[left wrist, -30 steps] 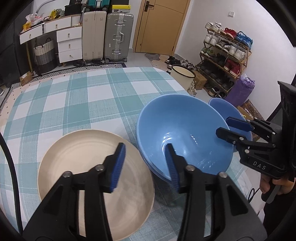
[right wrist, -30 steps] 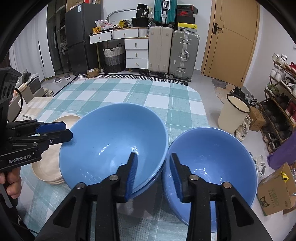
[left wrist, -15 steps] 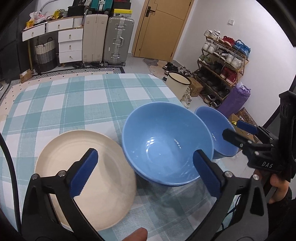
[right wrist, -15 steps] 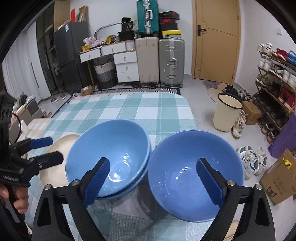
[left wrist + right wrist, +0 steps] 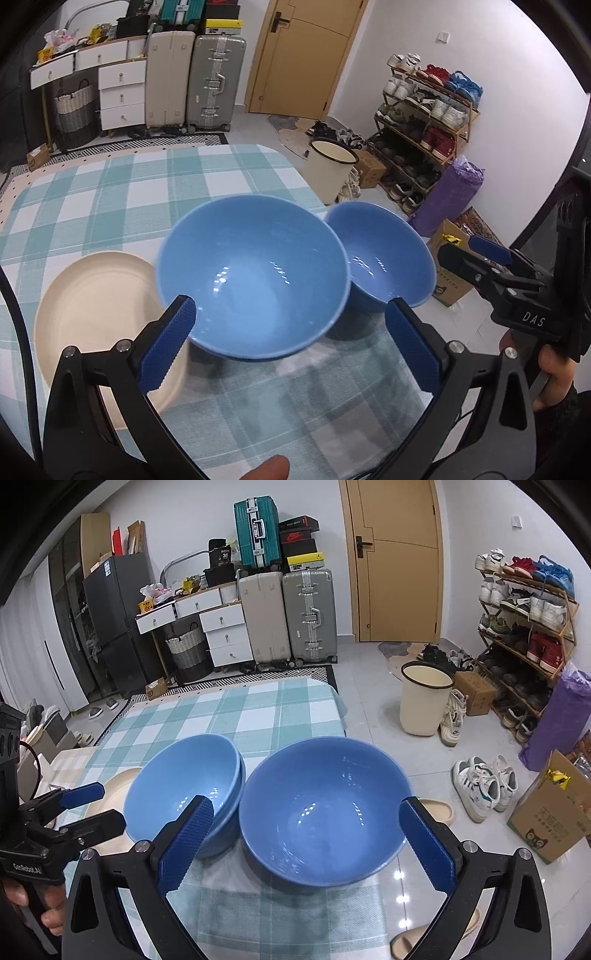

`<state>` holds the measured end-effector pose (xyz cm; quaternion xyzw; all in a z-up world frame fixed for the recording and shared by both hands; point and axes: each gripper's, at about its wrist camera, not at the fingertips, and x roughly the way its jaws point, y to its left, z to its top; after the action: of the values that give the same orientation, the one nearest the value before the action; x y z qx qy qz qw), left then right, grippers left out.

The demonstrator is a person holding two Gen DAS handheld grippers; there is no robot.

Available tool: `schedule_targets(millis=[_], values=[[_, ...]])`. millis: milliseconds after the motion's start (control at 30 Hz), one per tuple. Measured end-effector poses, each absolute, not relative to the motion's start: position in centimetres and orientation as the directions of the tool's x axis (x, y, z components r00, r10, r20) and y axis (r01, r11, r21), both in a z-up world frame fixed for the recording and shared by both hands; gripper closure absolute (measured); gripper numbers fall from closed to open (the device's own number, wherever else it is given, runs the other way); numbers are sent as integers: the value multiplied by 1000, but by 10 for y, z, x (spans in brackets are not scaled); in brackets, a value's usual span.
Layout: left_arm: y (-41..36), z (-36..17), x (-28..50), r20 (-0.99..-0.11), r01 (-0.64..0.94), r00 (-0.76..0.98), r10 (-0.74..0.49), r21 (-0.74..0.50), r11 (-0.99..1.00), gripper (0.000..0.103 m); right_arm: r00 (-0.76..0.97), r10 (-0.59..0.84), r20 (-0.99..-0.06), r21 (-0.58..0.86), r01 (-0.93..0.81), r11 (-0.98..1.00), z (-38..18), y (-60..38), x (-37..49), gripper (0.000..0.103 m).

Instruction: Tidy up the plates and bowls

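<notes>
Left wrist view: the left gripper (image 5: 291, 343) has its fingers (image 5: 168, 343) spread wide, having just opened, with nothing pinched; they frame the stacked blue bowls (image 5: 251, 277) without touching. Right wrist view: the right gripper (image 5: 306, 849) likewise has just spread its fingers (image 5: 186, 843) and holds nothing, the single blue bowl (image 5: 321, 812) sitting free between them. Both bowl groups rest side by side on the checked counter (image 5: 110, 192), beside the cream plates (image 5: 92, 295), grouped by kind, which I judge is the sorting aim.

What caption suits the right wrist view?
Open right claw faces a single blue bowl beside stacked blue bowls.
</notes>
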<state>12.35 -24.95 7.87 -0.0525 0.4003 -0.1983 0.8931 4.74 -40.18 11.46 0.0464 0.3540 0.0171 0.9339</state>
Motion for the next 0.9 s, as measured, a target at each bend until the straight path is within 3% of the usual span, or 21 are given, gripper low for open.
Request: schedule_targets(millis=[233, 400, 567, 767, 900], values=[[-287, 76, 113, -703, 381, 538, -464, -288, 878, 9, 749, 78, -658, 124, 6, 992, 115, -422, 37, 1], [-304, 74, 112, -699, 400, 503, -509, -333, 854, 30, 745, 67, -664, 119, 17, 993, 115, -433, 40, 1], [-321, 69, 110, -705, 408, 471, -531, -360, 839, 44, 744, 57, -666, 119, 31, 992, 112, -445, 41, 1], [-342, 63, 113, -721, 419, 435, -539, -368, 830, 46, 742, 82, -665, 150, 25, 988, 108, -459, 46, 2], [-350, 56, 123, -735, 399, 419, -534, -379, 835, 46, 726, 104, -680, 172, 21, 985, 101, -467, 53, 17]])
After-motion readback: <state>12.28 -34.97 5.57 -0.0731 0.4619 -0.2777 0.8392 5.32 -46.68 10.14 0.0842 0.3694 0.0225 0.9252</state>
